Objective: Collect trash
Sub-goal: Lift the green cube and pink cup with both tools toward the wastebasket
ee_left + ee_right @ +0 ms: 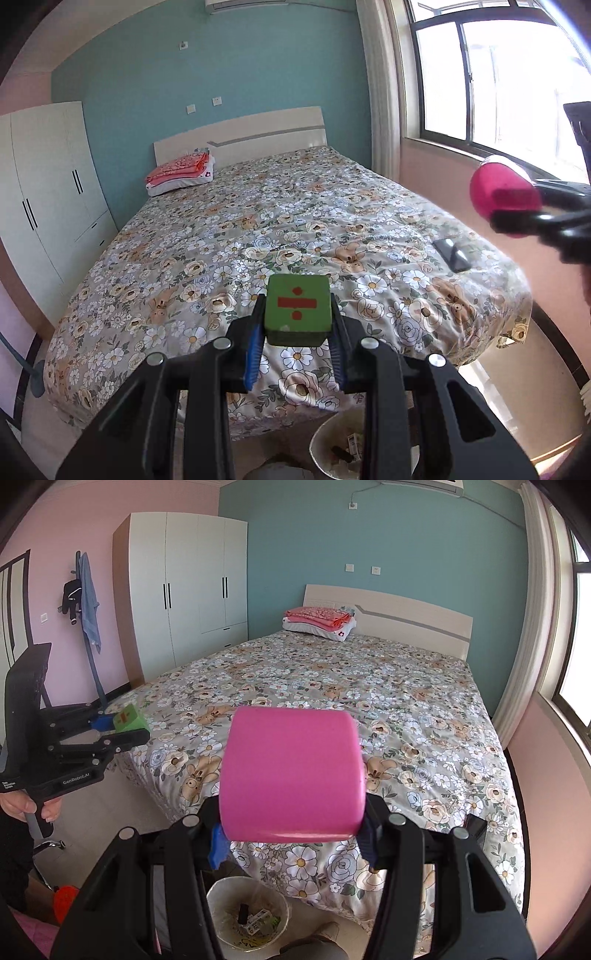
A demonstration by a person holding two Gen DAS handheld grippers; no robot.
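My left gripper (298, 325) is shut on a green block (297, 308) with a red division sign, held above the foot of the bed. It also shows in the right wrist view (125, 725) at the left. My right gripper (293, 834) is shut on a pink cylinder (291, 771), held above the bed's foot; the cylinder also shows in the left wrist view (504, 194) at the right. A white-lined trash bin (221, 915) with several scraps inside stands on the floor below both grippers, also seen in the left wrist view (321, 439).
A bed with a floral cover (258, 229) fills the middle. A black phone (452, 254) lies near its right edge. Folded pink bedding (317, 618) sits by the headboard. A white wardrobe (184, 587) stands at the left, a window (480, 74) at the right.
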